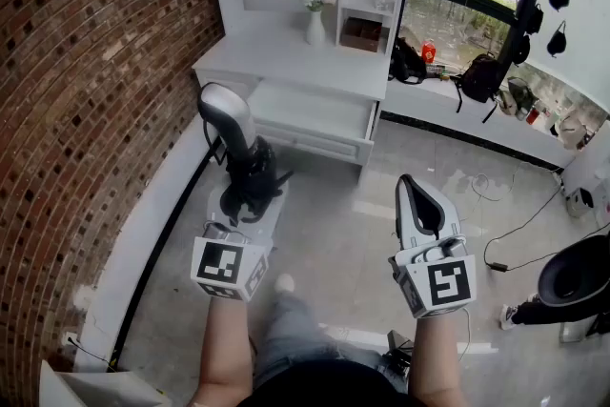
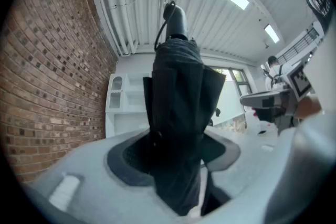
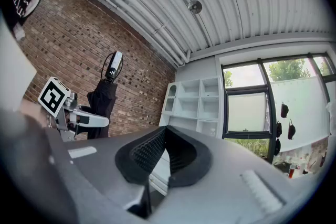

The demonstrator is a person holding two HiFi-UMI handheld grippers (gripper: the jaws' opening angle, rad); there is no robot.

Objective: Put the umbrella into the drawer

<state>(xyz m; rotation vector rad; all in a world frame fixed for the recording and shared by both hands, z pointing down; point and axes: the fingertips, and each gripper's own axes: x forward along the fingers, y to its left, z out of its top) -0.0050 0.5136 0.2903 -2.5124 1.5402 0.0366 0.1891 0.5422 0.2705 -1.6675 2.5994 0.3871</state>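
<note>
The left gripper (image 1: 250, 191) has its fingers (image 2: 126, 157) closed on a folded black umbrella (image 1: 250, 169). They clamp the bunched fabric low on its body, so the fingers stand fairly far apart round that thick bundle. The umbrella stands nearly upright, with its grey handle at the top. It is outside the drawer (image 1: 315, 145), on the near side of it and towards the brick wall (image 1: 95, 62), held over the floor and touching nothing but the fingers. The drawer stands pulled out from under the top of the white table (image 1: 286, 57), its pale inside showing. A white vase (image 1: 315, 26) with pale flowers stands on the table top behind the drawer, under the shelves. The right gripper (image 1: 412, 186) is also on the near side of the drawer, off to the window side and well apart from the umbrella. Its fingers (image 3: 144, 152) are drawn together until the ribbed pads meet at the tips, with nothing between them. Both grippers point roughly towards the drawer, tipped slightly upward. The person's forearms reach in from the bottom edge of the head view.
</note>
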